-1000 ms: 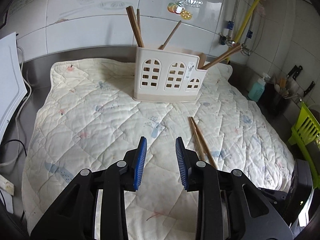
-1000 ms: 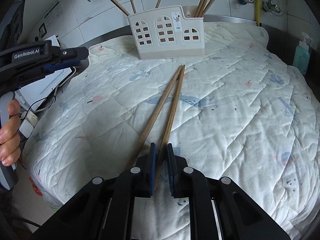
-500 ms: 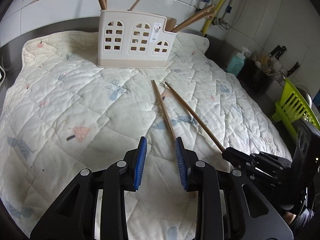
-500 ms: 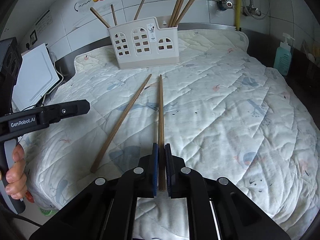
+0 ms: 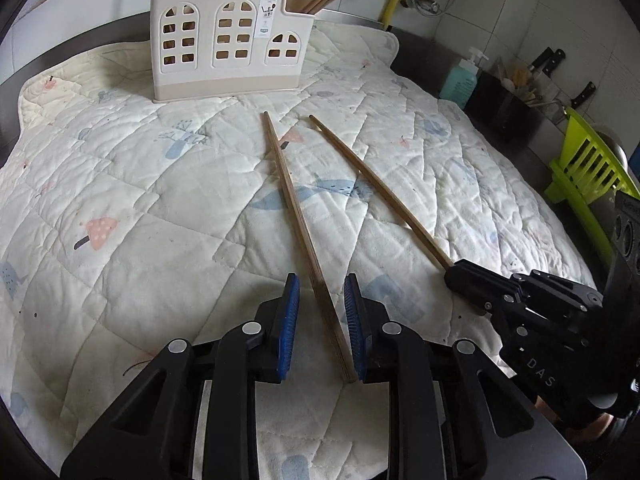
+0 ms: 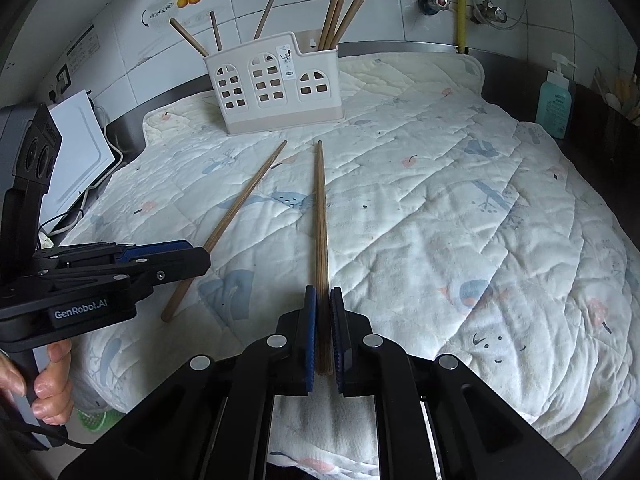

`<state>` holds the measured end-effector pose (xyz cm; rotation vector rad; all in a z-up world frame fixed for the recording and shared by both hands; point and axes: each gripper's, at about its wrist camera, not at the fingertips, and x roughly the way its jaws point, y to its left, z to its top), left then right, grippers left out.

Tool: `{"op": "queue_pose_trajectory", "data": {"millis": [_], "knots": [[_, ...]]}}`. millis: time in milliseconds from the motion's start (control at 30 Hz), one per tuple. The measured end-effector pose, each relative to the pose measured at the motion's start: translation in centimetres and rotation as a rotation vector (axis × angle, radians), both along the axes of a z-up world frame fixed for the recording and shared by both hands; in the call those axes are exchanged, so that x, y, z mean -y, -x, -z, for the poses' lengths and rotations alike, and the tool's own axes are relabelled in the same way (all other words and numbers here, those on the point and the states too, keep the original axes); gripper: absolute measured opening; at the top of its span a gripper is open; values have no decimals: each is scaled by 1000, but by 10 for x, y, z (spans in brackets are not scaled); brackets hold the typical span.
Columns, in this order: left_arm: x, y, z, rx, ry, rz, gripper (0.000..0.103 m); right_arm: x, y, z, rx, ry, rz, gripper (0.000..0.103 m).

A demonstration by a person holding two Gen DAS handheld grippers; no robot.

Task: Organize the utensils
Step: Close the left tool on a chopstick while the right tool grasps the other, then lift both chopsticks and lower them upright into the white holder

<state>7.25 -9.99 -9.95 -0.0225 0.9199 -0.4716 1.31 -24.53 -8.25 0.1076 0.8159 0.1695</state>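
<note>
Two long wooden chopsticks lie on a quilted cloth (image 5: 160,208). My left gripper (image 5: 320,292) is open, its jaws on either side of the near end of the left chopstick (image 5: 292,200), which rests on the cloth. My right gripper (image 6: 324,300) is shut on the near end of the right chopstick (image 6: 321,216); it also shows in the left wrist view (image 5: 380,188). A cream utensil holder (image 5: 224,40) with arched cut-outs stands at the far side, holding several chopsticks. The left chopstick (image 6: 244,200) also shows in the right wrist view.
A blue soap bottle (image 6: 554,104) stands at the right counter edge. A green rack (image 5: 588,172) and knives are at the far right. A white board (image 6: 76,148) and cables sit left of the cloth. Tiled wall and taps lie behind the holder.
My left gripper has moved forward and right until its open jaws straddle the left chopstick's near end. My right gripper has stayed shut on its chopstick, which has swung away from the other.
</note>
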Motion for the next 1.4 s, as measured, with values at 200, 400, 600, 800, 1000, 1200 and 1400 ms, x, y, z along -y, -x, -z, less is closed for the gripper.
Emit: {"op": "queue_pose_trajectory", "data": {"millis": [200, 400, 600, 800, 1000, 1200, 1400], "knots": [[2, 0, 0, 16, -43, -22, 9, -1, -1, 0, 2, 7, -4, 7], [-15, -2, -17, 42, -26, -48, 6, -1, 3, -17, 65, 22, -4, 7], [-35, -3, -50, 134, 24, -91, 5, 1, 4, -55, 186, 36, -13, 7], [-45, -17, -77, 209, 69, -110, 5, 1, -13, -96, 286, 24, -33, 7], [-52, -39, -94, 219, 103, -122, 5, 2, -42, -128, 350, 27, -53, 7], [-57, -58, -114, 254, 120, -121, 5, 1, -71, -154, 384, 10, -80, 7], [-59, -75, -131, 269, 128, -119, 5, 1, -88, -181, 425, 12, -103, 7]]}}
